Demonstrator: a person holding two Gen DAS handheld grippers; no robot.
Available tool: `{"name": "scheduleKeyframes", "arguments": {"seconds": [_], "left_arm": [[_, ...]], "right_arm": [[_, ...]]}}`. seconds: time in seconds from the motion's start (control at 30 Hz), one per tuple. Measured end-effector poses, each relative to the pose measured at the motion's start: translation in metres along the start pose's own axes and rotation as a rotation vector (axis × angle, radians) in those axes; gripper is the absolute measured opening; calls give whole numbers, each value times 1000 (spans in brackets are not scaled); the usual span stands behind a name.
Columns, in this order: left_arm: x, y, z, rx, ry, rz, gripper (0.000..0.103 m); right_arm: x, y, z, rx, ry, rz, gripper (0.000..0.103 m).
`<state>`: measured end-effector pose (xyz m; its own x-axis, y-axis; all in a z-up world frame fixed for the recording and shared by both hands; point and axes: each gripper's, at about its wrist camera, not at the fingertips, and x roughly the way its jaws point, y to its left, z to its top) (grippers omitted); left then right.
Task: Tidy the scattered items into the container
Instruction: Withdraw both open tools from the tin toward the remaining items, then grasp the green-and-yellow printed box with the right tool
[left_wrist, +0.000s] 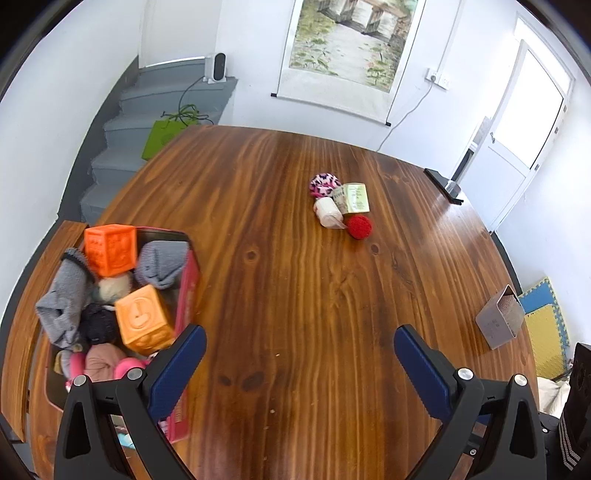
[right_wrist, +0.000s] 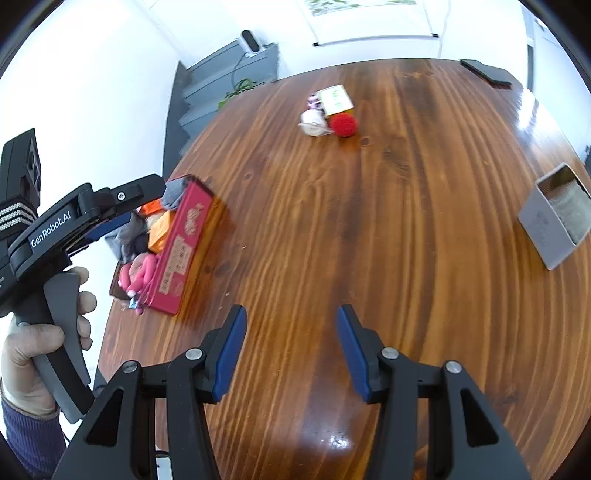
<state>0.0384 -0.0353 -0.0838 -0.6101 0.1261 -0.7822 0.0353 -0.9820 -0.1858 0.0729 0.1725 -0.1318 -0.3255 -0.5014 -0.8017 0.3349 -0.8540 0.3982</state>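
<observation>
A red box (left_wrist: 188, 295) at the table's left edge holds two orange cubes (left_wrist: 110, 249), grey socks and pink items; it also shows in the right wrist view (right_wrist: 181, 251). A cluster lies far across the table: a pink patterned ball (left_wrist: 324, 184), a green-and-white carton (left_wrist: 354, 197), a white roll (left_wrist: 328, 212) and a red ball (left_wrist: 359, 226); the red ball (right_wrist: 343, 124) and carton (right_wrist: 335, 99) show from the right too. My left gripper (left_wrist: 299, 354) is open and empty beside the box; from the right it (right_wrist: 122, 206) hangs over the box. My right gripper (right_wrist: 291, 332) is open and empty above bare wood.
A grey open-top container (left_wrist: 499, 321) stands near the table's right edge, also seen in the right wrist view (right_wrist: 554, 218). A dark flat device (left_wrist: 443, 182) lies at the far right corner. Stairs (left_wrist: 147, 122) and a green bag (left_wrist: 162, 134) are beyond the table.
</observation>
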Motion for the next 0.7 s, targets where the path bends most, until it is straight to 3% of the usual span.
{"name": "scheduleKeyframes", "arguments": {"seconds": [0.33, 0.7], "left_arm": [[49, -21, 36, 41, 36, -38, 103], [108, -8, 62, 26, 83, -47, 103]], "right_arm": [[7, -21, 34, 35, -31, -75, 55], [55, -38, 127, 73, -68, -124, 55]]}}
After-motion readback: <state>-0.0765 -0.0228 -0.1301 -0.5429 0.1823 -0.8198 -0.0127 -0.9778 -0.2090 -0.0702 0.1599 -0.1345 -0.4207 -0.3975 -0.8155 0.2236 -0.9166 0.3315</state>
